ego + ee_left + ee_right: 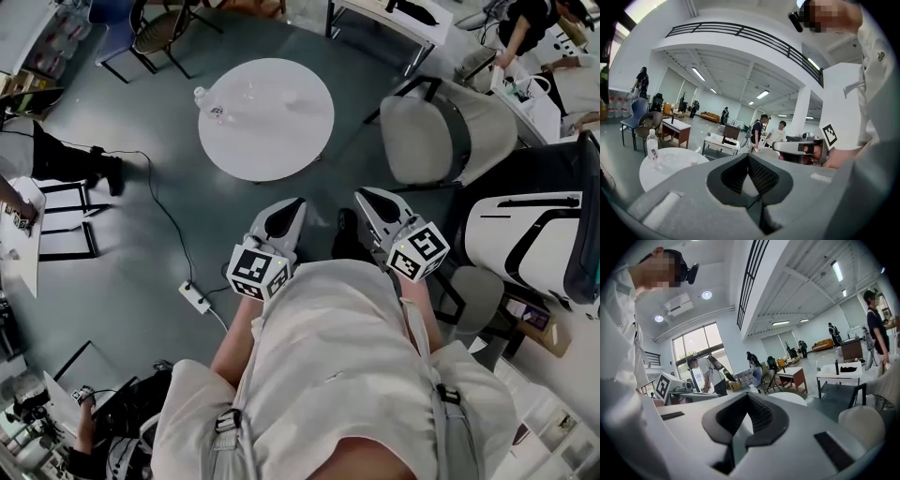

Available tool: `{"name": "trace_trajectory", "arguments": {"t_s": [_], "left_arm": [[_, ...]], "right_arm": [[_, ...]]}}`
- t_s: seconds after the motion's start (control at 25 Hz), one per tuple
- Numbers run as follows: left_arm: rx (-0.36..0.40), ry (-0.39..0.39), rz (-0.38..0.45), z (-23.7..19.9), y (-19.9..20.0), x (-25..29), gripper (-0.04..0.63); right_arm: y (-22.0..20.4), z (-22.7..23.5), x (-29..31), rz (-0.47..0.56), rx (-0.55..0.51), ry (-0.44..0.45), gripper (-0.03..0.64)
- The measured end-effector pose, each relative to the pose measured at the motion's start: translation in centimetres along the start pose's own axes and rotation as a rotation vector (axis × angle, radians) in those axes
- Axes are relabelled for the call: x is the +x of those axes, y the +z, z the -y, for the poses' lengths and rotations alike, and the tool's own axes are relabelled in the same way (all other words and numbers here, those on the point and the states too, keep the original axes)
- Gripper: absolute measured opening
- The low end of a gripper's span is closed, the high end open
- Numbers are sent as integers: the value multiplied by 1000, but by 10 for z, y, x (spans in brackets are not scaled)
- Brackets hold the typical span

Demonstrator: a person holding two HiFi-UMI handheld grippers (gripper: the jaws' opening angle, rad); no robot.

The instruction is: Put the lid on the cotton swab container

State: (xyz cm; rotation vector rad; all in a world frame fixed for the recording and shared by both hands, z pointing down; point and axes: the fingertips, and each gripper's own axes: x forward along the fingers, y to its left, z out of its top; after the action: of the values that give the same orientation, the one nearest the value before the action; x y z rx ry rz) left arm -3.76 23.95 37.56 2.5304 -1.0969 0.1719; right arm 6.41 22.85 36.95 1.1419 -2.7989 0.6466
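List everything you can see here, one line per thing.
Round white table: one, white, on the grey floor ahead.
Clear plastic water bottle: one, transparent, upright at the table's left edge.
Small clear things: count unclear, transparent, on the table beside the bottle.
Padded armchair: one, beige and grey, right of the table.
White power strip: one, white, on the floor, lower left.
Left gripper: one, grey, jaws shut, empty.
Right gripper: one, grey, jaws shut, empty, beside it.
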Motion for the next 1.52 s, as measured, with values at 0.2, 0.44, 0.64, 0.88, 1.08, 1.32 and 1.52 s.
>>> {"name": "trace_trajectory", "arguments": {"t_s": [0.2,0.44,0.64,0.88,1.08,1.32,1.52], "left_arm": [[28,25,0,16,14,46,11],[1,118,22,24,19,91,11],[-29,194,29,29,19,115,11],[-52,264,11,36,14,123,11],[-65,310,3,27,12,118,11],[-94,367,-1,24,8,122,11],[-116,332,17,-30,21,133,11]], "right_arm": [[16,40,-5,-7,-5,43,8],[24,84,-12,-40,-7,117,7],[27,108,-14,-70,-3,200,8],[25,121,-13,-104,22,258,6],[21,121,2,-121,39,310,8],[25,128,6,-148,26,351,8],[33,137,53,-172,22,307,7]]}}
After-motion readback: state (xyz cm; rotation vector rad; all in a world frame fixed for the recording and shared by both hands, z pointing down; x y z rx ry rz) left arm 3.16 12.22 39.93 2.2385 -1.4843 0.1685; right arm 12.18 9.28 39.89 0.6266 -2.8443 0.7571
